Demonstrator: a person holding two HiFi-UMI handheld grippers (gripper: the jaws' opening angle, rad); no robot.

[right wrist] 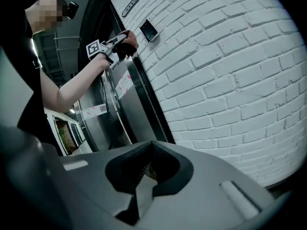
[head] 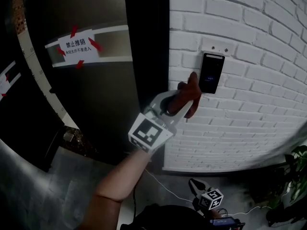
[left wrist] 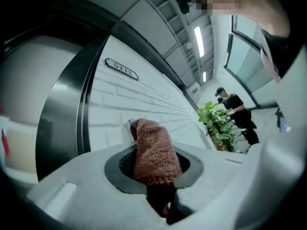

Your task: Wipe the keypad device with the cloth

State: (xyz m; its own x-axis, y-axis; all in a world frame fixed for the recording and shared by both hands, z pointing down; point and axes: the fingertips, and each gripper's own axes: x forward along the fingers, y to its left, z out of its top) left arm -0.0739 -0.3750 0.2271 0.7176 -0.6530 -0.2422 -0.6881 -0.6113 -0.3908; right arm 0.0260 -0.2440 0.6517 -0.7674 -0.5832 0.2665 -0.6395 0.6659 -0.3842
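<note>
Left gripper (head: 188, 98), right gripper (head: 194, 186): pale grey moulded shells, black ribbed jaw linings; black-and-white marker cube (head: 149, 133) behind each one's jaws. Forearm (head: 120, 181) unsleeved; black top (right wrist: 29, 104).

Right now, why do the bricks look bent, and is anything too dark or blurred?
Head view: the wide lens bows the wall, and the door left of the keypad is very dark. Left gripper view: the cloth is sharp, ceiling lights glare, corners go black. Right gripper view: brick lines curve most near the edges; a mosaic patch hides a face.
</note>
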